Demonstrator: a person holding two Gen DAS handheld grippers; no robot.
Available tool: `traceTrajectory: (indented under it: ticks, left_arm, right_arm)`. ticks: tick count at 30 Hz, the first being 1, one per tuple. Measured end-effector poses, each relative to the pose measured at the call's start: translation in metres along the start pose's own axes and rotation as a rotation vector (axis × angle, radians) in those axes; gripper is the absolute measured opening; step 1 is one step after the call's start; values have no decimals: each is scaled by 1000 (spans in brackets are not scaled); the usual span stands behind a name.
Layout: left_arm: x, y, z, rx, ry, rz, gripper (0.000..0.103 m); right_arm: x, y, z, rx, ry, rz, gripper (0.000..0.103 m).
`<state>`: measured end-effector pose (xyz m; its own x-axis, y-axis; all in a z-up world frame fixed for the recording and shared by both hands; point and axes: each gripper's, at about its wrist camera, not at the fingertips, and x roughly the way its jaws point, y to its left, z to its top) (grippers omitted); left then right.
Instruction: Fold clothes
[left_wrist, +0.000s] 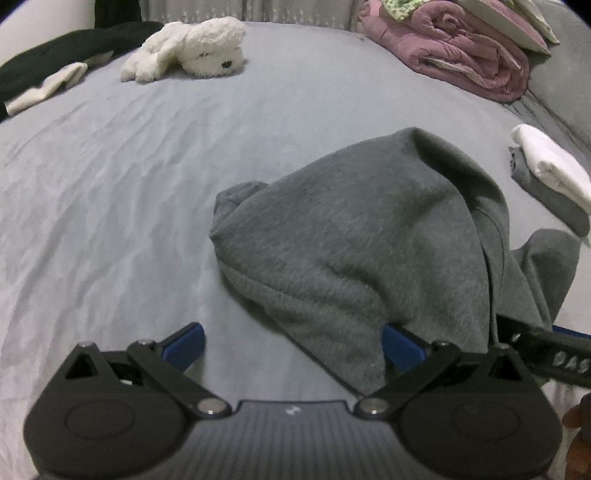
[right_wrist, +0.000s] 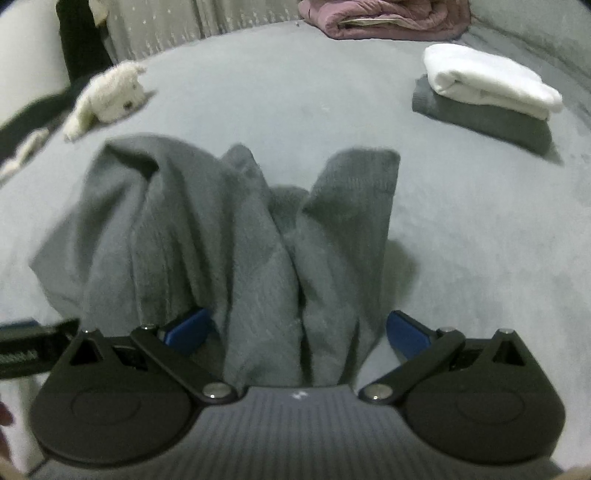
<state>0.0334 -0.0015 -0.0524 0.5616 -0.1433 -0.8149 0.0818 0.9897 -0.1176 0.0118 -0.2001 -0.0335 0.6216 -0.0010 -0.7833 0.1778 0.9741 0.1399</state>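
- Left wrist view: the grey garment (left_wrist: 354, 236) lies bunched in a soft heap on the bed (left_wrist: 129, 192), not flat and not folded.
- The left gripper (left_wrist: 293, 343) has its jaws wide apart; a corner of the cloth hangs between them, near the right pad, but nothing is pinched.
- In the right wrist view, the right gripper (right_wrist: 297, 330) also stands wide apart, with 2 ridges of the garment running down between its fingers, loose and ungripped.
- A stack (right_wrist: 487, 99) of 2 folded pieces, white on grey, sits well apart to the right.
- By my reading, the step in hand is this garment: either just let go, or about to be caught.
- It needs spreading flat next, which calls for finding true edges or corners, not mid-cloth bunches.
- A plush toy (left_wrist: 188, 50) and pink quilt (left_wrist: 454, 48) lie at the far side.
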Motion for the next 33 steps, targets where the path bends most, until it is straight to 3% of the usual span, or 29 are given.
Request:
traceTrajectory:
  ticks: [4,8,12,17,22,25,31,33]
  left_arm:
    - [-10,3,1,-29,-53,-8,99]
    - [-19,8,5,-61,-102,-18,94]
    - [-22,8,5,-94,-136,14,87]
    - [-20,8,9,-113,-144,32,85]
    - [-21,5,10,-111,-125,3,86]
    - [-20,6,10,-108,-112,-6,88]
    - [-22,17,12,-136,-92,-33,91]
    - [-25,23,13,-153,-95,-49,92]
  right_arm:
    - [-17,-3,6,26,-80,41,103]
    - [-27,0,12,19,-144,85,88]
    - [-26,-1,17,52,-144,184,73]
    - [-22,-5,25,136,-134,322,70]
    - [-22,3,27,117,-163,344,69]
    - [-17,6,28,112,-157,351,62]
    - [-13,7,26,138,-101,405,25]
    - [-16,6,26,145,-87,438,19]
